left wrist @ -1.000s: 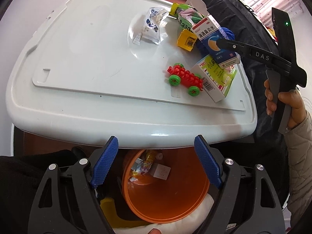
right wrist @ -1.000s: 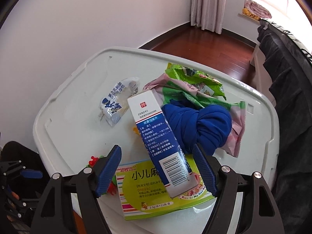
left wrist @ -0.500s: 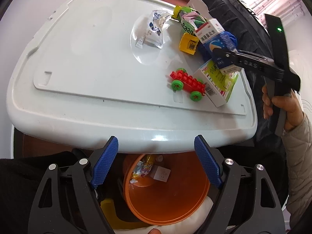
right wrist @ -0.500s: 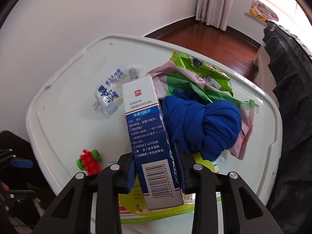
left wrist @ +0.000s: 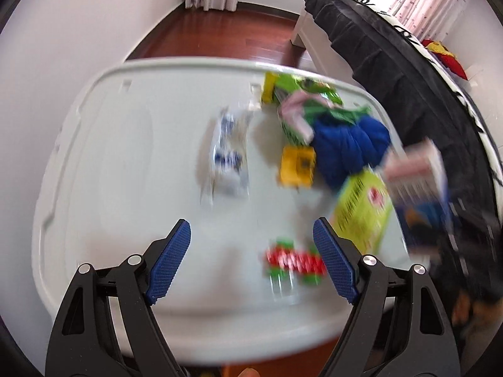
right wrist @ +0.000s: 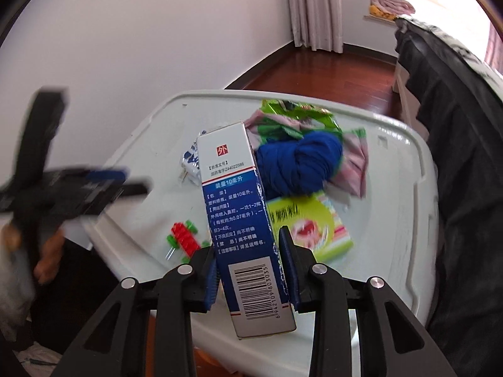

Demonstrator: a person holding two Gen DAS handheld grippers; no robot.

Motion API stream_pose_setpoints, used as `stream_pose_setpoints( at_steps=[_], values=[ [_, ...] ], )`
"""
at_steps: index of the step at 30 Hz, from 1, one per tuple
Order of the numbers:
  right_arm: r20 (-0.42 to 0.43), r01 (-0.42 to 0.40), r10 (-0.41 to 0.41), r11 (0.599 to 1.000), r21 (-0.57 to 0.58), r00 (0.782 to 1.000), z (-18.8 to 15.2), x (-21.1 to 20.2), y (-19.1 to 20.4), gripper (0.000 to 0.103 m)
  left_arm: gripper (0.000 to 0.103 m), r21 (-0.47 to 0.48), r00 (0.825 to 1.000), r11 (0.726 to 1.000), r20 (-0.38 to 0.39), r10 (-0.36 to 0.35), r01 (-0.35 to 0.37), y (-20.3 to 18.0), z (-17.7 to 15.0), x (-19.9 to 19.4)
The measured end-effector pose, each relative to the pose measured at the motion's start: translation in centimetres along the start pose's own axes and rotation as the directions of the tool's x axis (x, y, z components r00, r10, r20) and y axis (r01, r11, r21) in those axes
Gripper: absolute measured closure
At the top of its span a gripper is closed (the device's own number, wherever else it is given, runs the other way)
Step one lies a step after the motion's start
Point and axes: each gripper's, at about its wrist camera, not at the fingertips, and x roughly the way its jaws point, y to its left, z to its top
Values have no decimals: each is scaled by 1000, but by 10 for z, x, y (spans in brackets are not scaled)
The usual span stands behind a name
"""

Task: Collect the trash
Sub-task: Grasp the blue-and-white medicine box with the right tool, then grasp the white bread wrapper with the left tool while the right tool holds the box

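Note:
My right gripper (right wrist: 251,273) is shut on a tall blue and white medicine box (right wrist: 242,220), lifted off the white table (right wrist: 396,207); the box (left wrist: 418,194) shows blurred at the right of the left wrist view. My left gripper (left wrist: 251,260) hangs open over the table (left wrist: 125,157) with nothing between its fingers. On the table lie a clear blue-printed wrapper (left wrist: 228,157), a green snack bag (left wrist: 301,94), a pink wrapper (right wrist: 355,160), a yellow-green box (left wrist: 361,213) and a yellow box (left wrist: 297,166).
A blue cloth ball (right wrist: 298,166) and a red and green toy brick car (right wrist: 185,238) also sit on the table. A dark-draped bed (left wrist: 408,72) runs along the right. A white wall stands to the left, wooden floor (left wrist: 239,40) beyond.
My right gripper closed on the blue and white box and raised it off the yellow-green box. My left gripper swung up from the orange bin below the table edge to over the tabletop.

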Motion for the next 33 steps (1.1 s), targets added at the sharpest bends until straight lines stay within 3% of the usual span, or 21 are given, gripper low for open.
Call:
stream_pose_setpoints(
  at_steps=[8,13,17,22,24,25,26,31,33],
  values=[
    [9,-29,29,996,82,1000,-33,-10,-7,69,25,10,997,999,-50,51,-50,3,46,61],
    [13,-37,36,993,108,999,-37,-10,-13,69,25,32,994,996,-71,81,-79,1,55,83],
    [25,-45,43,993,112,999,-38,-10,-14,81,25,29,992,995,-80,94,-92,3,59,94],
    [27,-57,54,991,118,998,-36,-8,-18,81,25,28,991,995,-90,100,-98,7,57,98],
    [19,-63,61,990,128,998,-34,-6,-20,77,25,32,991,995,-86,101,-98,8,57,97],
    [16,-53,51,989,139,999,-33,-6,-22,53,25,34,991,995,-84,101,-98,8,58,97],
    [13,-43,42,988,150,999,-32,-5,-23,37,25,33,992,995,-81,95,-93,9,57,96],
    [41,-28,24,995,94,999,-32,-7,-11,38,25,36,993,995,-79,92,-89,12,54,94],
    [-8,-19,19,997,74,1000,-32,2,-7,52,25,35,993,996,-80,88,-86,14,53,92]
  ],
)
